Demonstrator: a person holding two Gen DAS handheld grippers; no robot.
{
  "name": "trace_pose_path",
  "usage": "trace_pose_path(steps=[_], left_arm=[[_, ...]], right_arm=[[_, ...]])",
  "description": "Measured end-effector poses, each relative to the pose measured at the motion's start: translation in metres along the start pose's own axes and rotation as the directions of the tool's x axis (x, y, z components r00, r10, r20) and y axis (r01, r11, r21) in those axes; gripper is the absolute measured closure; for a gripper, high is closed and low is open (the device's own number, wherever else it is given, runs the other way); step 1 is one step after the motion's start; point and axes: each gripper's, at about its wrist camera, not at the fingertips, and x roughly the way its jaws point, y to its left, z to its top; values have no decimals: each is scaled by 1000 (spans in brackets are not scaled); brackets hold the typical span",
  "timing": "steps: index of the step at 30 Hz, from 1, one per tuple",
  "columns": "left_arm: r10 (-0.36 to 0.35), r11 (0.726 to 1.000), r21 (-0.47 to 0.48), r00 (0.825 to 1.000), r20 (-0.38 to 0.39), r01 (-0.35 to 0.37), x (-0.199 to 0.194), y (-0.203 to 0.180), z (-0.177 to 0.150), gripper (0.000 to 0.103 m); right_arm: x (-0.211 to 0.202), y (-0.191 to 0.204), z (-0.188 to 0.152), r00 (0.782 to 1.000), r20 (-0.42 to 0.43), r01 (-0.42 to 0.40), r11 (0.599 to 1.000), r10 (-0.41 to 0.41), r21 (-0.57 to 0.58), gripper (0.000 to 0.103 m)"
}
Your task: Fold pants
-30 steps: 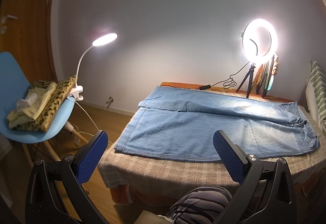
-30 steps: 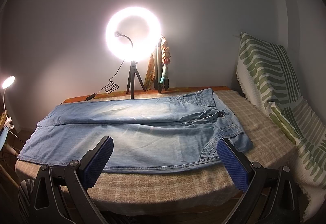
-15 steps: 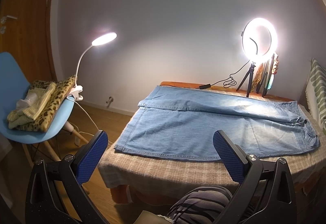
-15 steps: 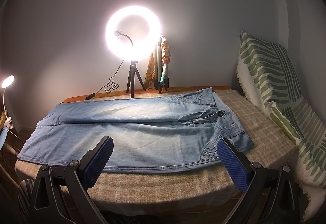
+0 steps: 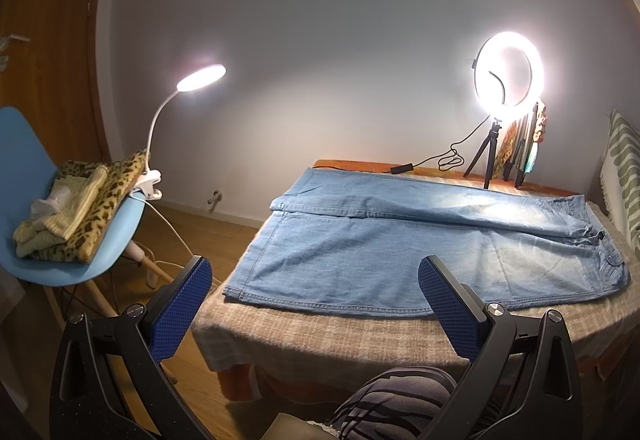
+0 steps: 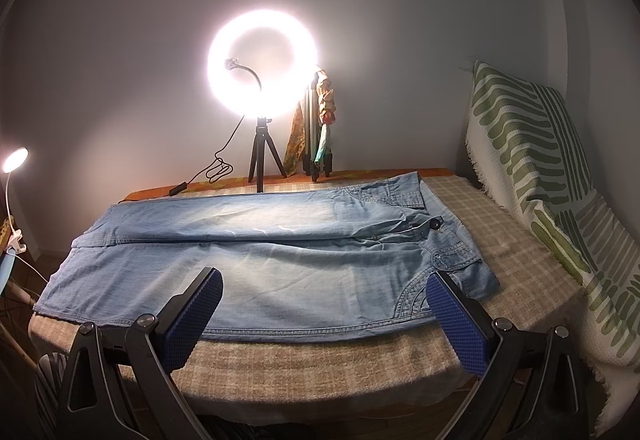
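Both tongs, left tongs (image 5: pixel 314 304) and right tongs (image 6: pixel 324 310), hang spread above the jeans (image 6: pixel 256 264); pinching only the top layer risks a crooked fold.

The left two-finger gripper with black arms and blue textured pads (image 5: pixel 316 304) is held level and low, its jaws spread wide with nothing between them. The right two-finger gripper of the same black and blue build (image 6: pixel 324 314) has the same pose, fingers wide apart and empty. Below the left one, a striped dark knee (image 5: pixel 396 400), probably the person's, shows dimly.
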Motion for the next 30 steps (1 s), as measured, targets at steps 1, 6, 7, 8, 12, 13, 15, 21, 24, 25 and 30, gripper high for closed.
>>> trace_pose_path(steps=[1, 6, 7, 8, 12, 13, 15, 21, 24, 25, 30], left_arm=[[0, 1000, 0, 1000, -1, 0, 1, 0, 0, 0], [2, 1000, 8, 1000, -7, -2, 5, -2, 1, 0], [2, 1000, 10, 1000, -8, -2, 6, -2, 1, 0], [4, 1000, 13, 1000, -8, -4, 7, -2, 1, 0], [18, 999, 26, 1000, -4, -18, 13, -3, 4, 0], [23, 999, 30, 1000, -3, -23, 15, -3, 5, 0], [29, 999, 40, 1000, -6, -29, 21, -3, 8, 0], [-5, 998, 68, 1000, -30, 7, 47, 0, 13, 0], [-28, 996, 84, 999, -36, 31, 63, 1, 18, 0], [-36, 995, 87, 999, -39, 39, 68, 1, 20, 0], [-69, 992, 97, 996, -64, 75, 100, 1, 30, 0]], right_arm=[[0, 0, 0, 1000, 0, 0, 1000, 0, 0, 0], [5, 1, 0, 1000, -3, 1, 1000, -1, 0, 0], [7, 1, 0, 1000, -4, 2, 1000, -2, -1, 0], [9, 2, 0, 1000, -6, 3, 1000, -3, -2, 0], [18, 4, 2, 1000, -9, 0, 1000, 0, -7, 0], [20, 5, 2, 1000, -8, -3, 1000, 3, -10, 0], [25, 6, 4, 1000, -5, -17, 1000, 17, -14, 0], [48, 11, 19, 998, 5, -68, 997, 68, -40, 0], [63, 17, 31, 995, 11, -98, 993, 99, -68, 0], [70, 20, 36, 993, 14, -115, 990, 116, -83, 0], [111, 34, 56, 977, 11, -210, 967, 214, -143, 0]])
